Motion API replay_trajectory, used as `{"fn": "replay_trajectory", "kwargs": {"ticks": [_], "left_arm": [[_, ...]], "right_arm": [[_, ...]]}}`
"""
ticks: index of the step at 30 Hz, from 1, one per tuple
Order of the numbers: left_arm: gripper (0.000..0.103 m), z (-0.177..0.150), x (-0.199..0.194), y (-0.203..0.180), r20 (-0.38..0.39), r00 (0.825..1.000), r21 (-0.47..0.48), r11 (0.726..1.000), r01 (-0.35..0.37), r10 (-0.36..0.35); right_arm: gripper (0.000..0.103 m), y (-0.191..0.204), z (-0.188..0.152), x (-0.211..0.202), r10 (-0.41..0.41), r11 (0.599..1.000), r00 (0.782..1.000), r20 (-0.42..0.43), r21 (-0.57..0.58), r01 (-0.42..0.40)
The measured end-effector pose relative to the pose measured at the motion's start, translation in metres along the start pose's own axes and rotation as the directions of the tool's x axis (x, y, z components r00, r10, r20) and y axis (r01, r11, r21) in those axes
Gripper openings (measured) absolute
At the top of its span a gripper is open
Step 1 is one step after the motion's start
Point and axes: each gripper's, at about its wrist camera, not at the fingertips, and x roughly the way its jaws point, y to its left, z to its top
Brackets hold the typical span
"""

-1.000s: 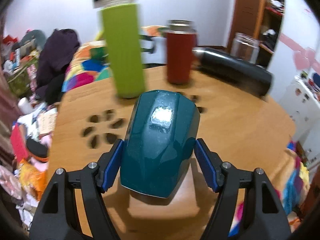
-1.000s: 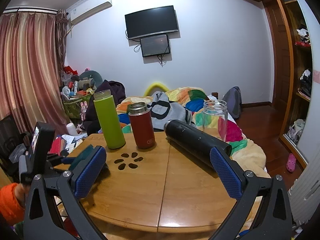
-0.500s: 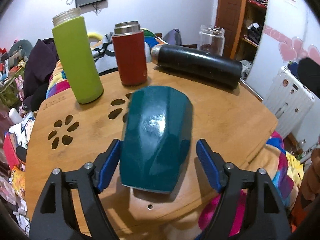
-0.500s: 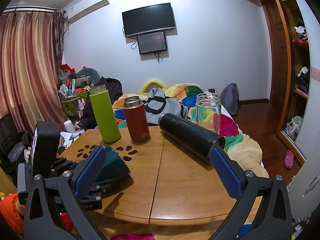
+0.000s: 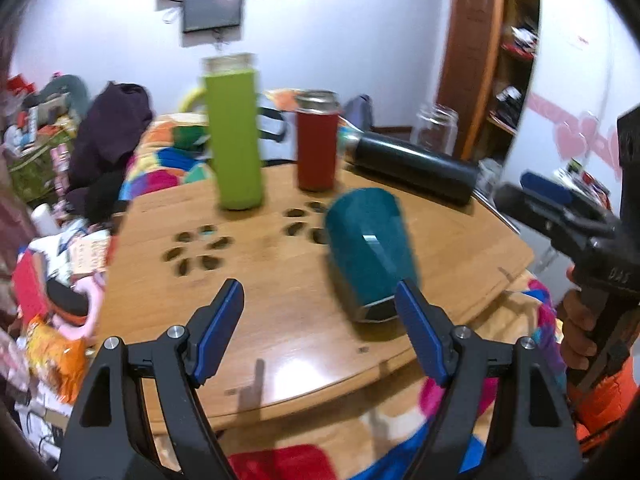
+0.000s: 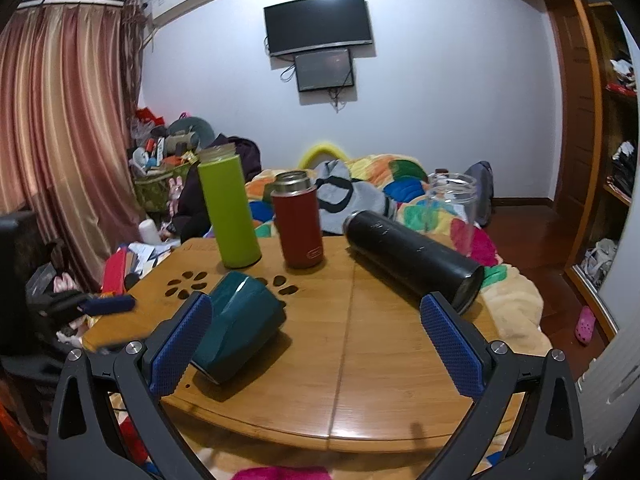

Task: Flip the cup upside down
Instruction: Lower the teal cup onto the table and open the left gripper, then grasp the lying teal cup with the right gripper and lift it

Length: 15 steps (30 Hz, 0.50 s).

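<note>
A dark teal faceted cup (image 5: 370, 250) lies on its side on the round wooden table (image 5: 280, 280), its mouth toward the near edge. It also shows in the right wrist view (image 6: 240, 326), tilted, mouth toward the camera. My left gripper (image 5: 320, 328) is open and empty, pulled back to the left of the cup; its right finger (image 5: 420, 332) is near the cup's mouth. My right gripper (image 6: 316, 344) is open and empty, hovering over the table's near edge, its left finger (image 6: 180, 344) in front of the cup. The left gripper's blue tips (image 6: 108, 305) show at the left of the right wrist view.
On the table's far side stand a green bottle (image 6: 228, 210) and a red flask (image 6: 298, 222); a black flask (image 6: 412, 256) lies on its side, with a glass jar (image 6: 454, 208) behind it. Flower-shaped cutouts (image 5: 196, 250) pierce the tabletop. A bed with colourful bedding lies beyond.
My left gripper has let go of the cup and drawn back to the left. The cup now lies free on the table, off to the gripper's right. The right gripper has hardly moved.
</note>
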Motion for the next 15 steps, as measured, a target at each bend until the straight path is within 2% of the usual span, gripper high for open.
{"fn": "replay_trajectory", "kwargs": {"ticks": [3,8,15], "left_arm": [[0.078,-0.006,-0.010,0.023,0.024,0.997,-0.035,0.997,-0.070,0.070],[0.078,-0.011,-0.014,0.046,0.044,0.990,-0.081,0.988,-0.131,0.135],[0.078,-0.011,-0.013,0.061,0.076,0.986,-0.121,0.983,-0.140,0.150]], "right_arm": [[0.103,0.012,-0.003,0.013,0.033,0.999,0.999,-0.034,-0.011,-0.034],[0.103,0.037,-0.012,0.041,0.083,0.996,0.991,-0.106,-0.032,-0.087],[0.103,0.071,-0.034,0.082,0.066,0.993,0.976,-0.207,-0.082,-0.085]]}}
